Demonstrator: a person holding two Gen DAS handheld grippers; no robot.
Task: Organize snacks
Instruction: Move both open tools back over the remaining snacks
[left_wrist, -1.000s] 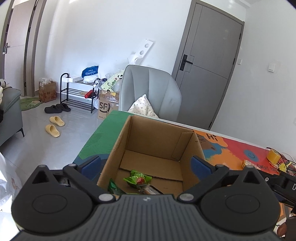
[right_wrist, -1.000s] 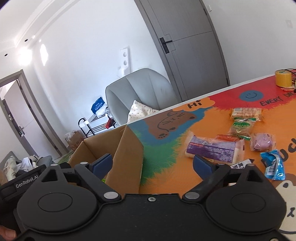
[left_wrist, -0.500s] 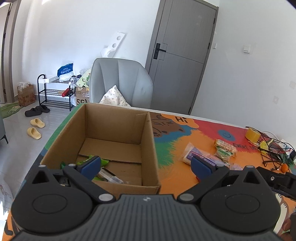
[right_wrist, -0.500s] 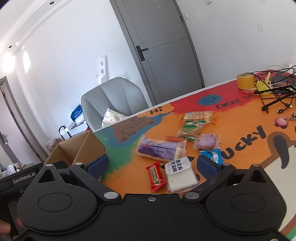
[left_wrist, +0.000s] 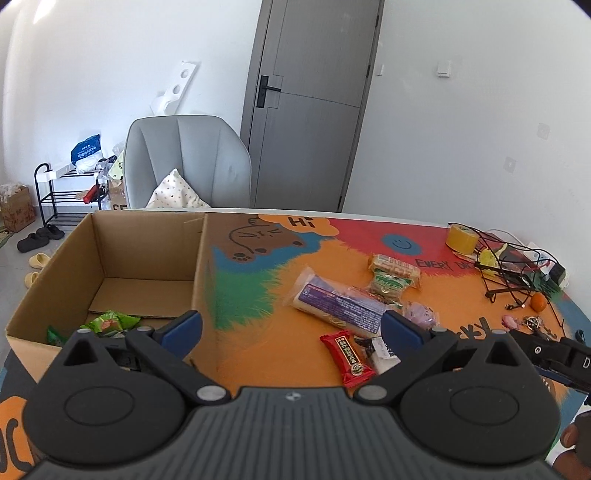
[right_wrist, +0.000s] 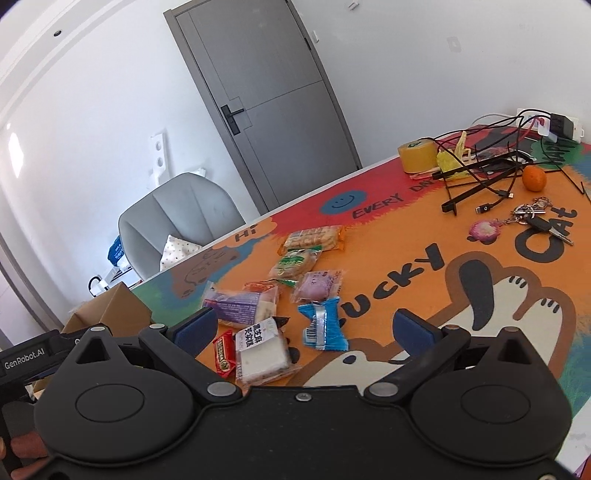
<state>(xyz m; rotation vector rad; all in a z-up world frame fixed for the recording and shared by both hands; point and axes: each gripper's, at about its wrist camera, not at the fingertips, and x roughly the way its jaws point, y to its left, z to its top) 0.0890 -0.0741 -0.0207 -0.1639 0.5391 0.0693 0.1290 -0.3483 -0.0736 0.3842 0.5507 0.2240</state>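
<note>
Barely begun, by the look of it. Inside the open brown cardboard box (left_wrist: 110, 266) at the left end of the table: one crinkled green snack packet (left_wrist: 109, 324) against the near wall, perhaps a second scrap of green at the near corner, too hidden to be sure; the rest of the box floor bare. Still out on the bright cartoon-printed table mat (right_wrist: 424, 295), in a loose cluster to the right of the box: a long purple-labelled clear-wrapped roll (left_wrist: 338, 304), a small red sachet (left_wrist: 347, 354) just beside a white block in clear wrap with a black-lettered label (right_wrist: 260, 349), a blue foil packet (right_wrist: 321, 325), a round purple bun in clear film (right_wrist: 317, 286), a green-labelled biscuit pack (right_wrist: 293, 264) and a pale cracker pack (right_wrist: 314, 238) farthest back. Left gripper (left_wrist: 291, 325) with fingers spread wide and nothing between them, pointed across the gap between box and cluster. Right gripper (right_wrist: 303, 330) likewise spread and empty, low over the white block and blue packet, not touching either. Judged remaining: roughly seven packets to carry over, one by one. Yellow tape roll (right_wrist: 417, 155), tangle of black cables (right_wrist: 487, 173), small orange fruit (right_wrist: 533, 178) and keys (right_wrist: 543, 221) at the far right likely no part of the job.
</note>
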